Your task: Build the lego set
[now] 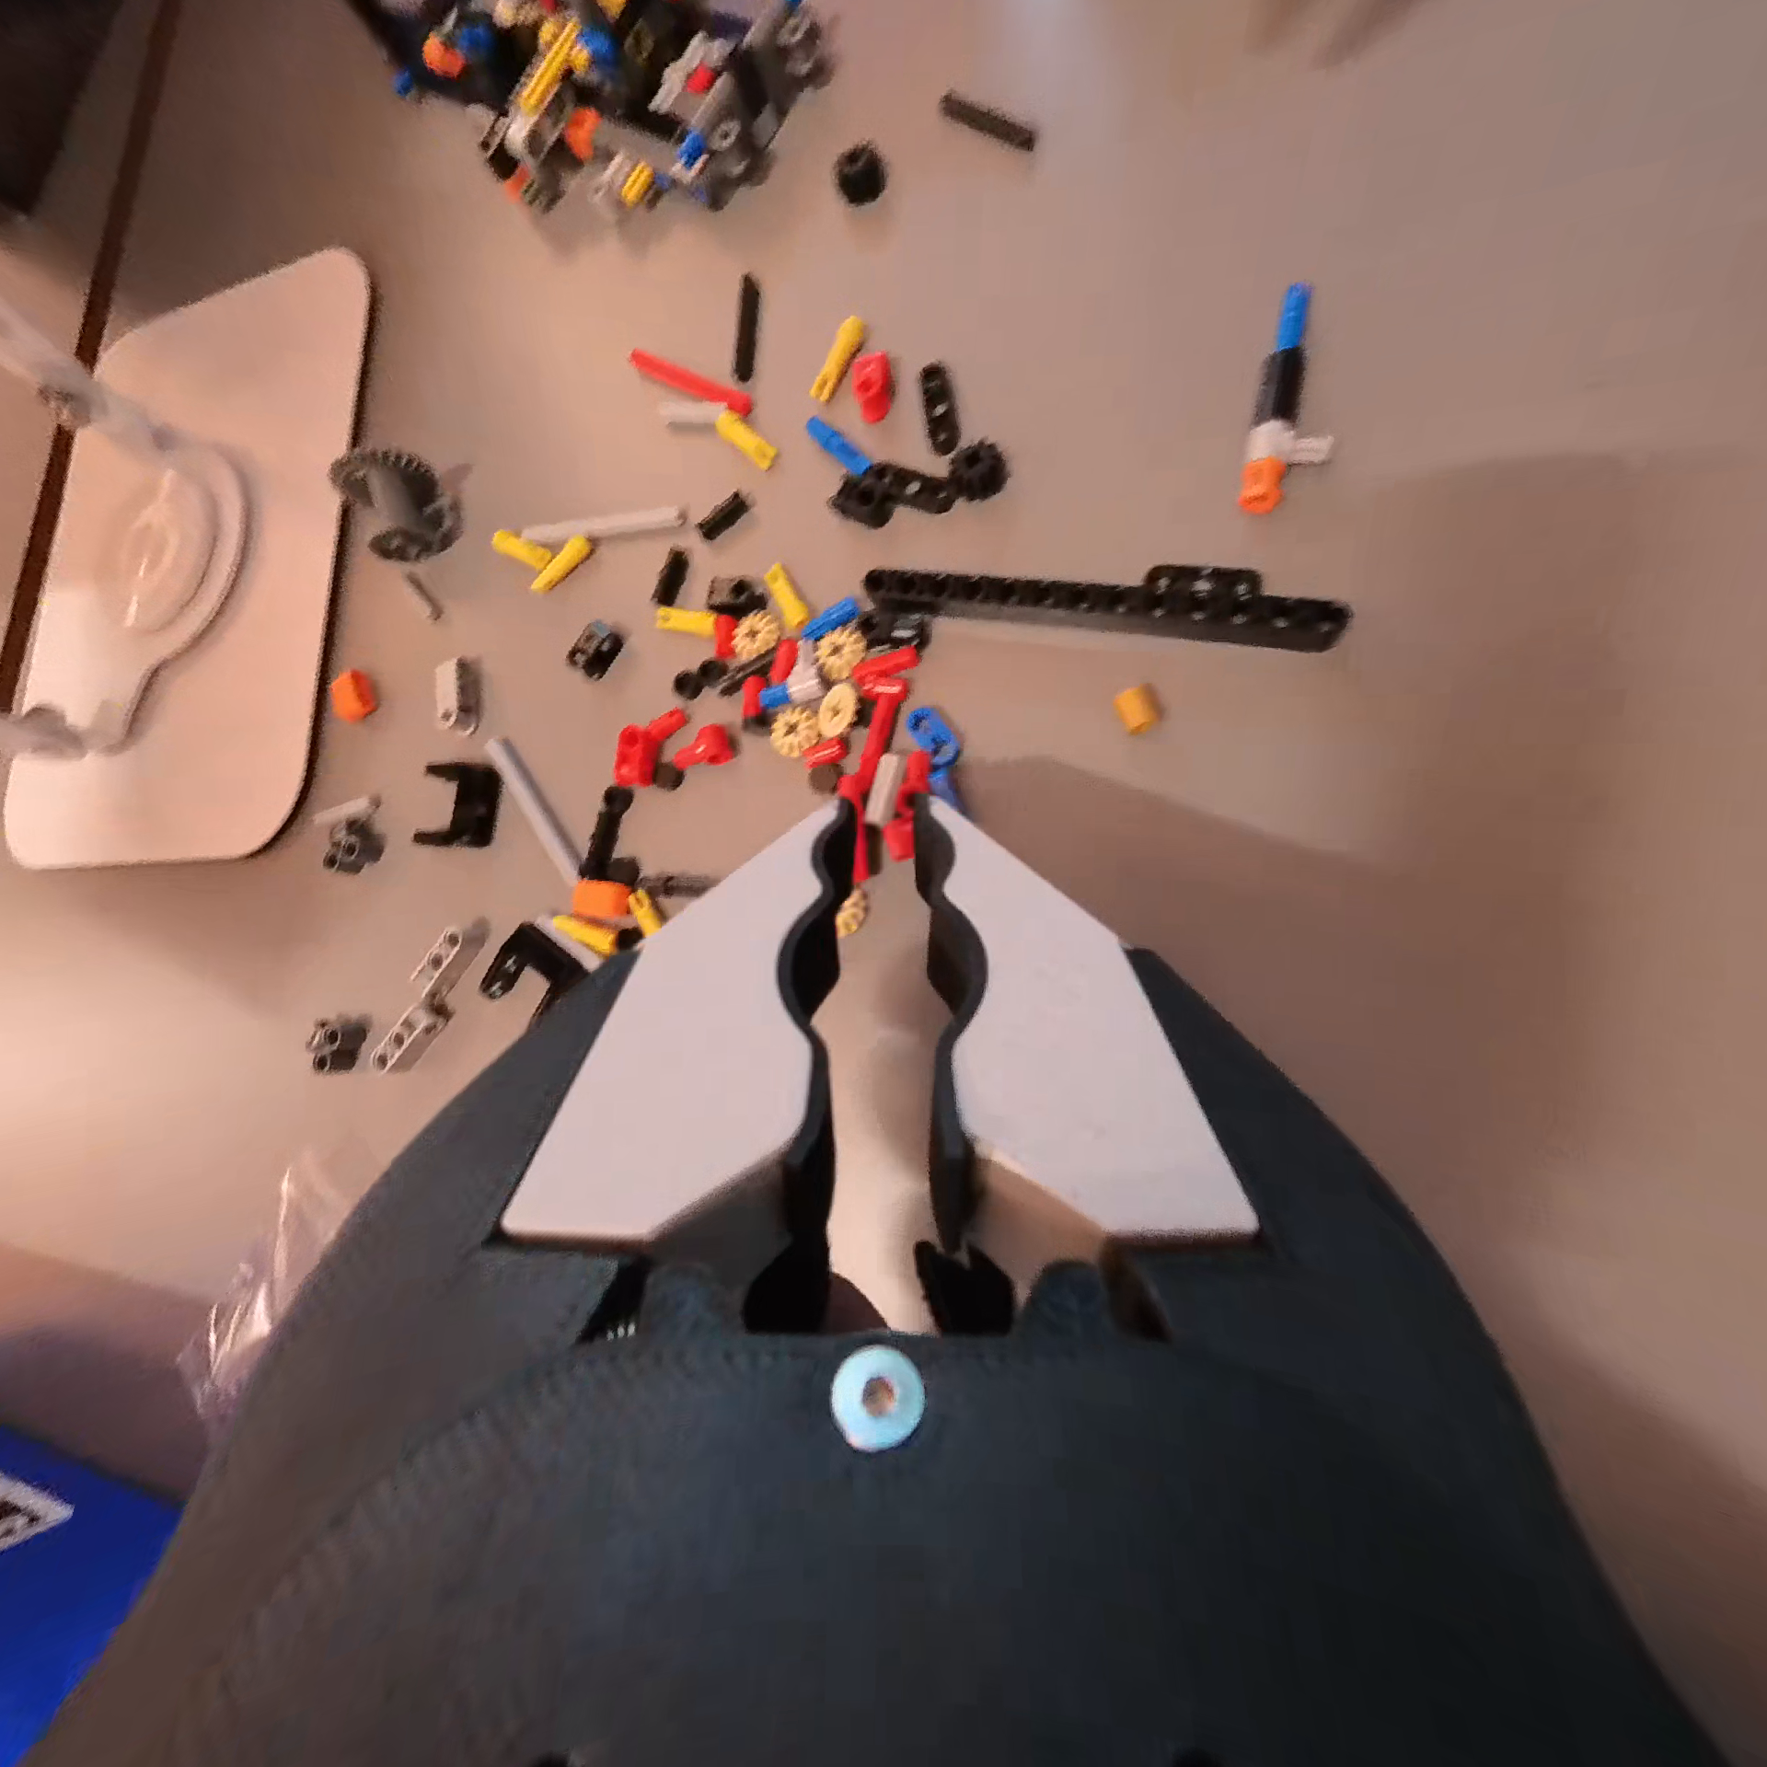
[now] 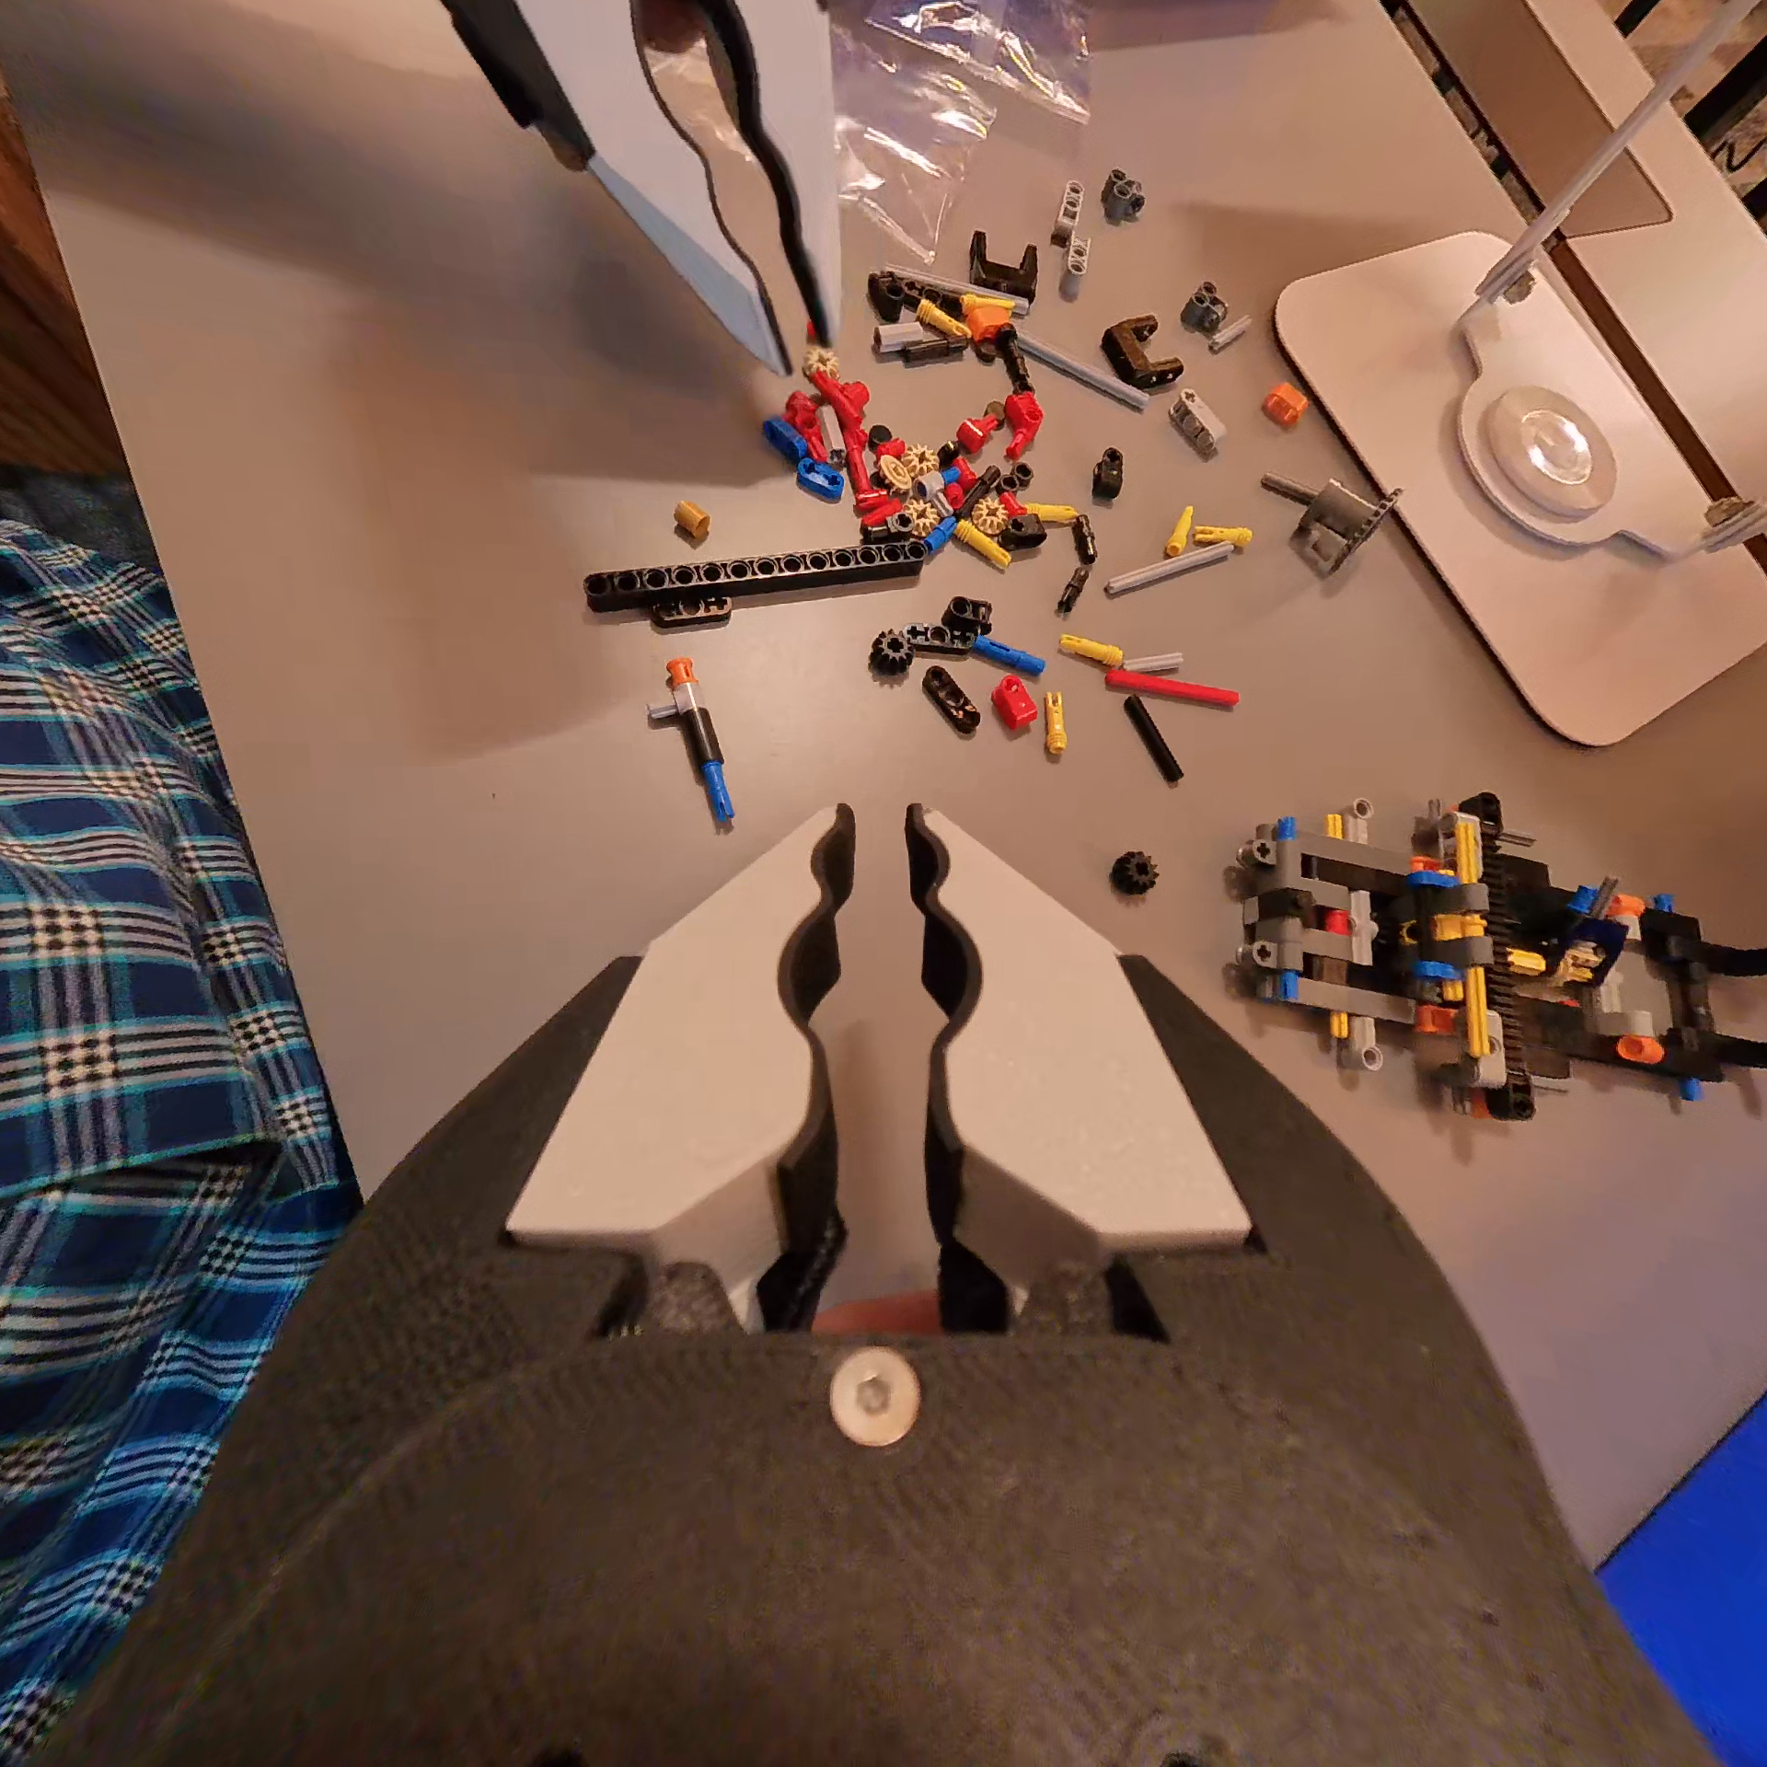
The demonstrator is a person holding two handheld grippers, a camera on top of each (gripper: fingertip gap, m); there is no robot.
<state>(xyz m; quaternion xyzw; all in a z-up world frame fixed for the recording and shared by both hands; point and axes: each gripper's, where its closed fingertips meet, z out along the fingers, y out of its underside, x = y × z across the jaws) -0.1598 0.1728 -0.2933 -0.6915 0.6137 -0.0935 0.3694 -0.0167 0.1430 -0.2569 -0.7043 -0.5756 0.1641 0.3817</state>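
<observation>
Loose Lego Technic pieces (image 1: 813,688) lie in a pile mid-table: red, yellow, blue and black pins, tan gears. The pile also shows in the right wrist view (image 2: 937,478). My left gripper (image 1: 882,813) is narrowly open, with its tips down at the pile's near edge, astride red pieces and a grey one. It also shows in the right wrist view (image 2: 805,349). My right gripper (image 2: 880,818) is narrowly open and empty above bare table. The partly built model (image 2: 1472,956) lies to its right. A long black beam (image 2: 755,574) lies ahead.
A small orange-and-blue sub-assembly (image 2: 703,736) and a black gear (image 2: 1135,872) lie near my right gripper. A white stand base (image 2: 1530,478) sits at the right, a clear plastic bag (image 2: 937,96) at the back. A plaid sleeve (image 2: 124,861) is at the left edge. My hands' fingertips stand some 15 cm from each other. My left tips are about 25 cm from the partly built model (image 2: 1472,956), my right tips only 20 cm.
</observation>
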